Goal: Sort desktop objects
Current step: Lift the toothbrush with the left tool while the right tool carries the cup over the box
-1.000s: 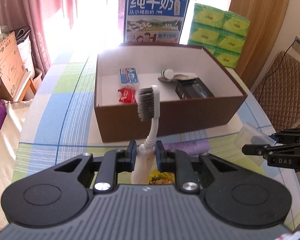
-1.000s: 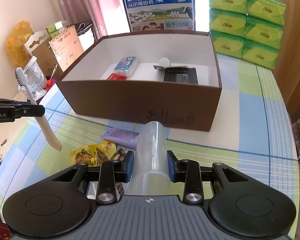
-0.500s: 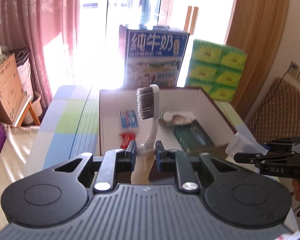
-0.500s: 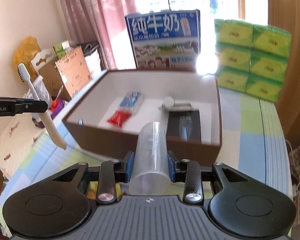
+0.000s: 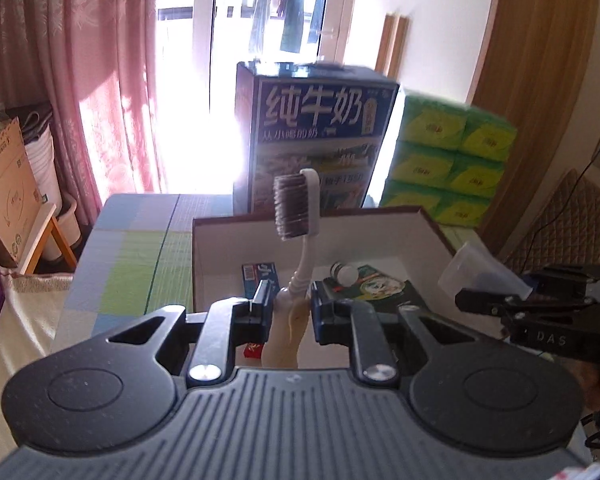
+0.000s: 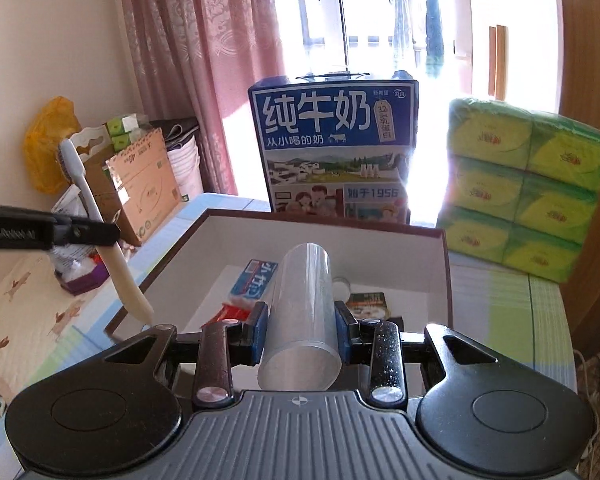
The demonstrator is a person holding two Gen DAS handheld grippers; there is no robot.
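Toothbrush (image 5: 298,216) stands clamped by its cream handle in the left tongs (image 5: 290,306), bristle head up and facing left, above the open brown cardboard box (image 5: 432,226). The right tongs (image 6: 302,330) hold a clear plastic cup (image 6: 302,312) on its side, the pads pressing its wall and its open mouth pointing away, also over the near edge of the box. Inside the box lie a blue toothpaste carton (image 6: 254,280), a red packet (image 6: 230,312), a small white round thing (image 5: 346,272) and a dark flat package (image 6: 370,304). The box rests on a tabletop (image 6: 500,300) with a checked blue and green cloth. Behind it stand a blue milk carton case (image 6: 334,148) and a stack of green tissue packs (image 6: 528,184), with pink curtains (image 5: 92,80) by the bright window.
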